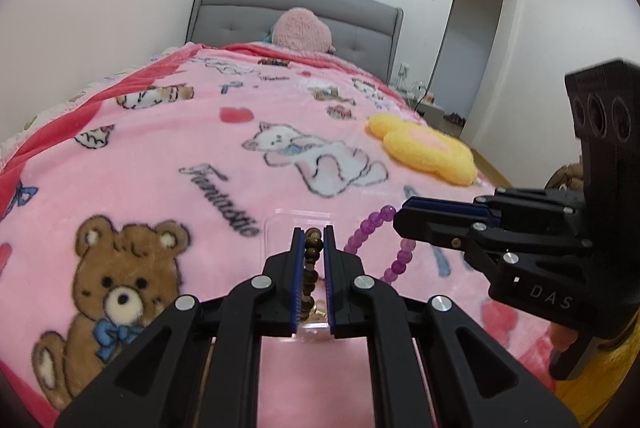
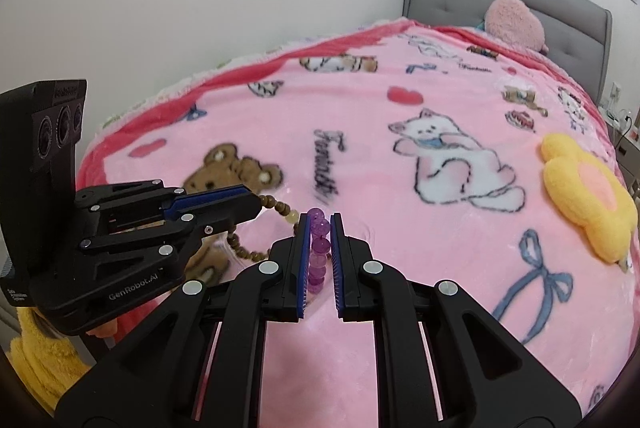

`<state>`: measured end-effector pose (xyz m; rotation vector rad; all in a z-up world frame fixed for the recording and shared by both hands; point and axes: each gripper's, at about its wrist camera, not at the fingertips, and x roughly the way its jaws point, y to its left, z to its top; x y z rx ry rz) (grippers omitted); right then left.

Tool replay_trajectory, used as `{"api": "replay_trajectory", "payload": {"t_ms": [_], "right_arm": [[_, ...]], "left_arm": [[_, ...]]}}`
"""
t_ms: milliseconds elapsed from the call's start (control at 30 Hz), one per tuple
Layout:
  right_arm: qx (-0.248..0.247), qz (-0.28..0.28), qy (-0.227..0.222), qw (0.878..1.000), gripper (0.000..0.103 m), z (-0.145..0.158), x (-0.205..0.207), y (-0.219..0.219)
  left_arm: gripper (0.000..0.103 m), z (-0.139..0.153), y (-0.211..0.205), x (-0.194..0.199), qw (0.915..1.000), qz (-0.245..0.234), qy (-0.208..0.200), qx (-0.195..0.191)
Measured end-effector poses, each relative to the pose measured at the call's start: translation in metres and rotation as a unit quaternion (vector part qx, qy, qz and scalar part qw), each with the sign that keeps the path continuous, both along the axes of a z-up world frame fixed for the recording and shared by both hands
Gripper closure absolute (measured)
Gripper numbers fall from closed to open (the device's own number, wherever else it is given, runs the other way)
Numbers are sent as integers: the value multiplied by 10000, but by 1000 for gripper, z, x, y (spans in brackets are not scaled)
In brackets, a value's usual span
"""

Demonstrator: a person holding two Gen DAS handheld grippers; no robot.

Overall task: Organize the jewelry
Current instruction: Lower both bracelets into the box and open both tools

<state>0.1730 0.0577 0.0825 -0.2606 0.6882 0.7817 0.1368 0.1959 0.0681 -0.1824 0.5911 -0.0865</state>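
My left gripper (image 1: 312,232) is shut on a brown bead bracelet (image 1: 310,260) and holds it above a clear plastic box (image 1: 280,224) on the pink blanket. My right gripper (image 2: 320,218) is shut on a purple bead bracelet (image 2: 320,248). In the left wrist view the right gripper (image 1: 400,216) comes in from the right with the purple beads (image 1: 372,224) hanging from it. In the right wrist view the left gripper (image 2: 256,204) comes in from the left with the brown beads (image 2: 276,208) trailing from it.
The pink cartoon blanket (image 1: 200,156) covers the bed. A yellow flower cushion (image 1: 424,148) lies at the right, a pink heart pillow (image 1: 300,32) by the grey headboard (image 1: 240,8). A doorway (image 1: 476,52) is at the right.
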Motion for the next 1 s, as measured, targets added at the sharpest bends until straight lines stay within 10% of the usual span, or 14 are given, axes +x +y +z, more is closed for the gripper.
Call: {"api": "replay_trajectory", "payload": {"t_ms": [1000], "right_arm": [[43,-65,235,9997,91,-13,-6,-20]], "left_arm": [[94,-11,-7,4,9995,-292,128,-5]]}}
